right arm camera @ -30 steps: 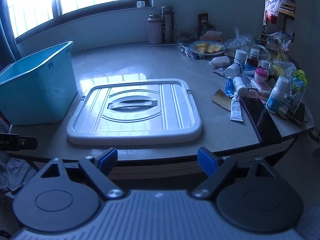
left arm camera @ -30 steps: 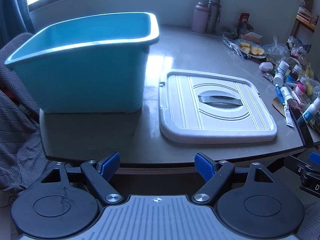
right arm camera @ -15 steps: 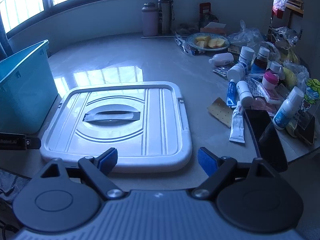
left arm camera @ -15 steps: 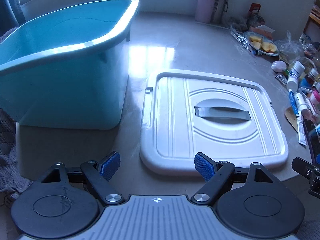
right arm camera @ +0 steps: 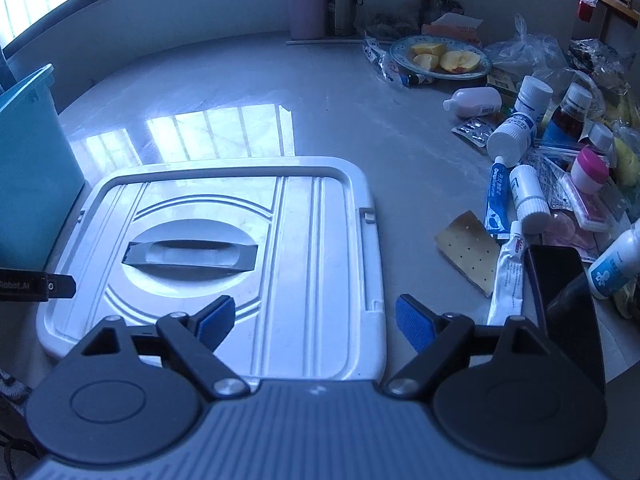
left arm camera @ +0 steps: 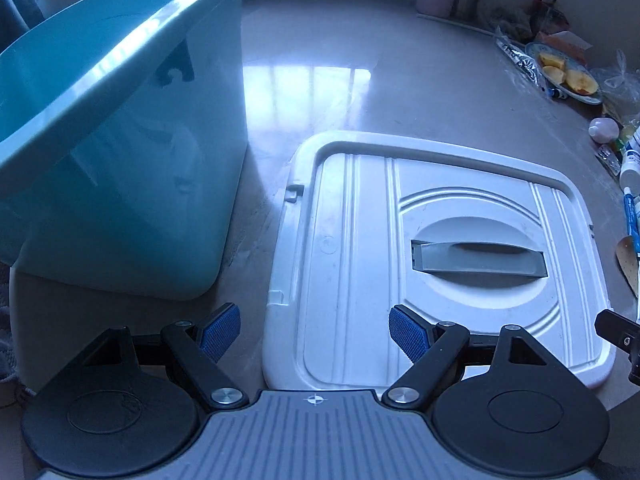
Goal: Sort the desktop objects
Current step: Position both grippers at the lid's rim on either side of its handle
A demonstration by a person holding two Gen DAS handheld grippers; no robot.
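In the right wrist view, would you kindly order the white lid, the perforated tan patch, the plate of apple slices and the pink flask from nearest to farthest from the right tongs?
1. White lid, directly beneath the right tongs.
2. Perforated tan patch, to the right.
3. Plate of apple slices, far right.
4. Pink flask, against the back wall.

Left hand-held gripper (left arm camera: 315,332) open, empty; right hand-held gripper (right arm camera: 315,323) likewise.
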